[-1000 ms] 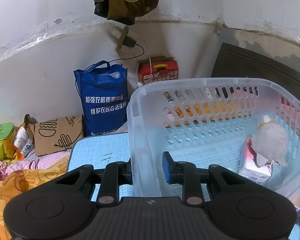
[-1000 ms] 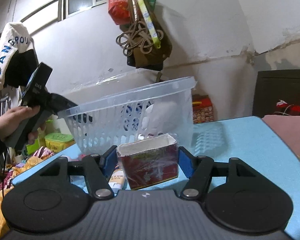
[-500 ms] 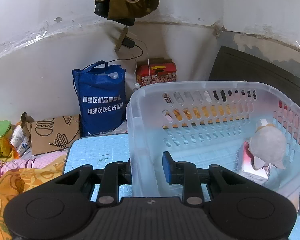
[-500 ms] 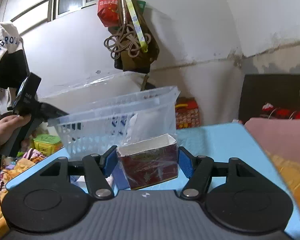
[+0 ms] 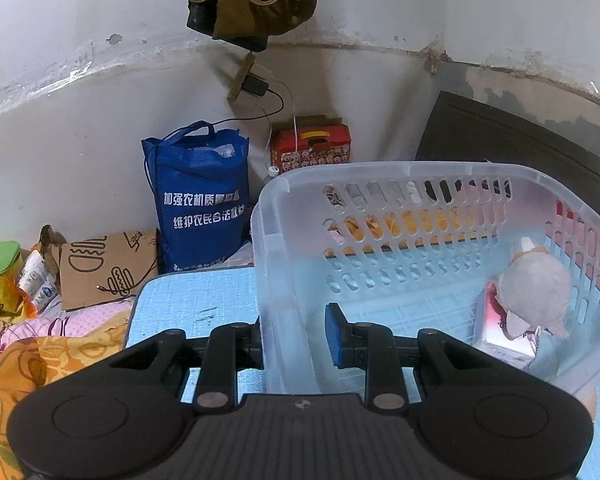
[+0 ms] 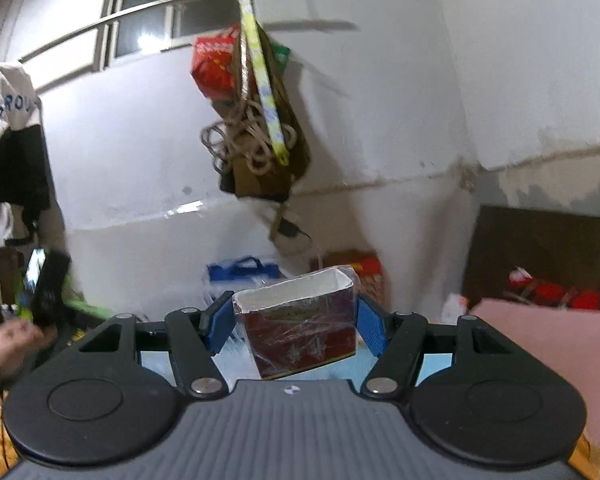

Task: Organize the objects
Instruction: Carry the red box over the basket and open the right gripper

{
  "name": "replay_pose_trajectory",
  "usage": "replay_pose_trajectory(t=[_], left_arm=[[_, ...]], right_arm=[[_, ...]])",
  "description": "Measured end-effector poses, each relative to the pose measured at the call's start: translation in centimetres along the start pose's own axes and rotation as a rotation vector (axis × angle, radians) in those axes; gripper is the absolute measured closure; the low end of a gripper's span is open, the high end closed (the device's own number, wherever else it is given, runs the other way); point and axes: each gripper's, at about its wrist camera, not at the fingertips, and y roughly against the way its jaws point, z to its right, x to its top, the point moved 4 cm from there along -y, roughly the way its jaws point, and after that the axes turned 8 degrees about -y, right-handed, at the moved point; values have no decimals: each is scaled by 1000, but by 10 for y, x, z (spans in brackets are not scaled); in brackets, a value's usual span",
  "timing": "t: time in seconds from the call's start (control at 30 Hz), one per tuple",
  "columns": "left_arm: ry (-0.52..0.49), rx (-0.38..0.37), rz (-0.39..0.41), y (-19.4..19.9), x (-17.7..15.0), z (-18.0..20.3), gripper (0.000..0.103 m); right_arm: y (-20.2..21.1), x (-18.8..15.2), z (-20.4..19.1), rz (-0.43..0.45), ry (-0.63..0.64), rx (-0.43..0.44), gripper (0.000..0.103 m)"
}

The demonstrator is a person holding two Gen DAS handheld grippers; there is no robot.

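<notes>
In the left wrist view my left gripper (image 5: 296,334) straddles the near left wall of a clear plastic basket (image 5: 396,178), one finger outside and one inside; there is a gap at the inner pad, so the grip is unclear. The basket is tilted on the light blue table (image 5: 196,300) and holds a grey plush toy (image 5: 534,292) on a pink-white carton (image 5: 500,336). In the right wrist view my right gripper (image 6: 294,326) is shut on a dark red box (image 6: 300,332) with an open white top, held up in the air.
A blue tote bag (image 5: 200,196), a red gift box (image 5: 310,146) and a brown cardboard piece (image 5: 104,268) stand by the wall behind the table. Orange and pink bedding (image 5: 32,356) lies left. A bundle of rope and bags (image 6: 256,136) hangs from the wall.
The right gripper has lifted the red box and swung up, so the basket has dropped out of its view. The left gripper and basket have shifted slightly.
</notes>
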Motion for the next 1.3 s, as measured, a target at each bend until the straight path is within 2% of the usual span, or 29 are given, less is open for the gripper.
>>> replay_pose_trajectory(t=[0.1, 0.27, 0.47, 0.6, 0.77, 0.83, 0.87, 0.9, 1.17, 1.3], left_arm=[[0, -1, -2, 0, 0, 0, 72], [3, -2, -12, 0, 1, 1, 72], [1, 2, -16, 0, 1, 2, 72], [2, 4, -21, -1, 2, 0, 72], [0, 7, -26, -2, 3, -1, 72], [-1, 9, -28, -3, 3, -1, 72], [-2, 9, -28, -3, 3, -1, 72], [-2, 10, -28, -3, 3, -1, 72], [2, 12, -27, -3, 4, -1, 72], [1, 13, -28, -3, 3, -1, 72]], right_arm=[[-22, 20, -13, -6, 34, 18, 36], [-74, 35, -34, -71, 52, 45, 36], [-130, 18, -43, -195, 95, 12, 36], [-146, 9, -42, -248, 80, 4, 36], [-152, 0, -41, -290, 86, 4, 35], [-153, -1, -41, -288, 87, 10, 31], [-154, -1, -42, -284, 95, 11, 13], [-155, -2, -42, -286, 103, 9, 0], [-128, 9, -41, -187, 72, 44, 0], [-121, 10, -36, -168, 40, 46, 0]])
